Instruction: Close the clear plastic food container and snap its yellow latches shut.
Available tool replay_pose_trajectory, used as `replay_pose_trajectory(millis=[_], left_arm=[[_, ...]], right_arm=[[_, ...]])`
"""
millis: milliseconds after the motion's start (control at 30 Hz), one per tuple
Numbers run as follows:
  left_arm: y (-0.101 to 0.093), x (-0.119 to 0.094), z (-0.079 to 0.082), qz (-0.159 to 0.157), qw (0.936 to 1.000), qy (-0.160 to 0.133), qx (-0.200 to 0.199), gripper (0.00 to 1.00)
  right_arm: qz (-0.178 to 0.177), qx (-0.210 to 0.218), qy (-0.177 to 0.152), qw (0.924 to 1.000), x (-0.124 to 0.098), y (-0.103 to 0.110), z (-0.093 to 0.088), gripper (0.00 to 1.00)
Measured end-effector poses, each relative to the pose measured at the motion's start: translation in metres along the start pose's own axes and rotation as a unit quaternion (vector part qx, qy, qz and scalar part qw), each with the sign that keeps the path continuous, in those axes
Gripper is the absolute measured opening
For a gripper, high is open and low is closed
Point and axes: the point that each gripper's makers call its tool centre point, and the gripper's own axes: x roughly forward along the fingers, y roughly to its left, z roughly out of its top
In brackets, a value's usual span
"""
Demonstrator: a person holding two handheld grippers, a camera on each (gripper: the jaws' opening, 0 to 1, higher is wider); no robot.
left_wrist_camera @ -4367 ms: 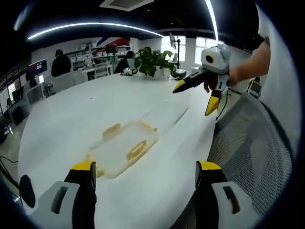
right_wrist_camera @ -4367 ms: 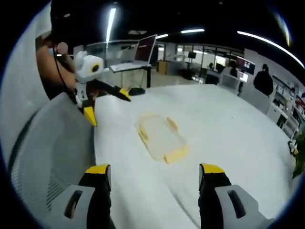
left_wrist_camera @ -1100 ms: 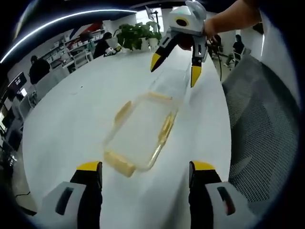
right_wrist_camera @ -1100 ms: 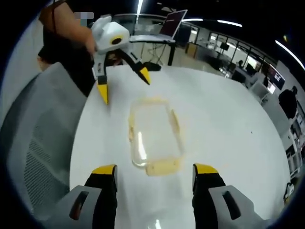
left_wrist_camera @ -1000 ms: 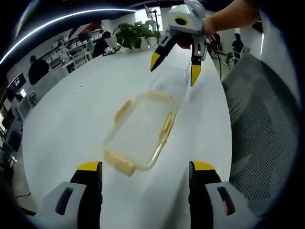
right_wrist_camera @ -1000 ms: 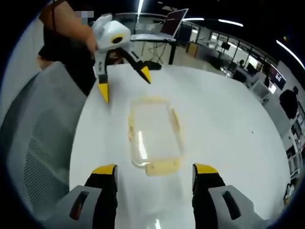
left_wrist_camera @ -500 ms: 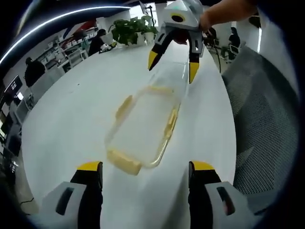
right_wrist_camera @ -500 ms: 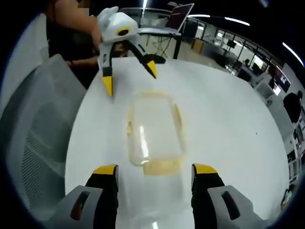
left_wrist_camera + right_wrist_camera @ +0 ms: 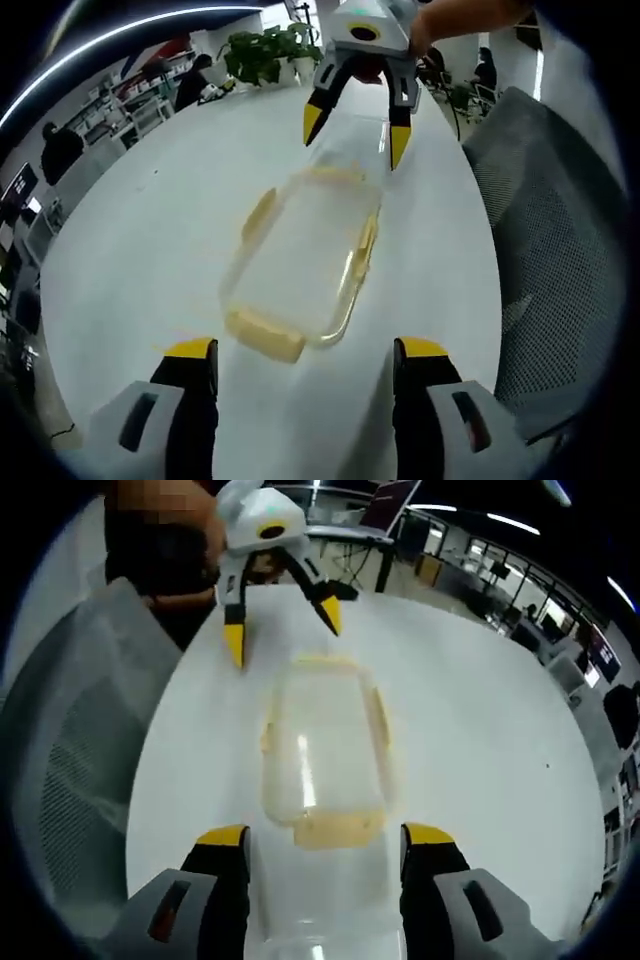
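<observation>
Both tongs stand with jaws apart, gripping nothing. Left gripper (image 9: 300, 360) rises from the bottom of the left gripper view; right gripper (image 9: 320, 845) does likewise in the right gripper view, each also seen at the other view's top centre. White table (image 9: 130, 230) spreads across mid-frame, a grey mesh chair (image 9: 560, 250) at right. Clear container (image 9: 300, 255) lies flat at centre (lid on, as far as visible), between the two grippers. Yellow latch (image 9: 265, 335) at its near end sits just above the left jaws.

Open-plan office: long white table (image 9: 150, 230), desks, monitors (image 9: 18, 185), potted plants (image 9: 262, 55).
</observation>
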Motion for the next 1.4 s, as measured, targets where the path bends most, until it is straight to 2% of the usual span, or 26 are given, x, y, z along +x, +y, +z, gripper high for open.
replay_pose_trajectory(millis=[500,800,933,1400], left_arm=[[0.01,0.01,-0.006,-0.015,0.9987,0.026,0.041,0.67],[0.024,0.011,-0.006,-0.02,0.9978,0.033,0.054,0.66],[0.027,0.013,-0.007,-0.029,0.997,0.041,0.06,0.6],[0.036,0.02,-0.004,-0.056,0.993,0.05,0.091,0.6]], right_arm=[[0.02,-0.009,0.015,0.9996,0.009,-0.002,0.002,0.57],[0.028,-0.008,0.024,0.9993,0.014,-0.005,-0.001,0.56],[0.029,-0.005,0.028,0.9992,0.015,-0.006,-0.002,0.55],[0.039,-0.002,0.042,0.9983,0.02,-0.007,-0.007,0.52]])
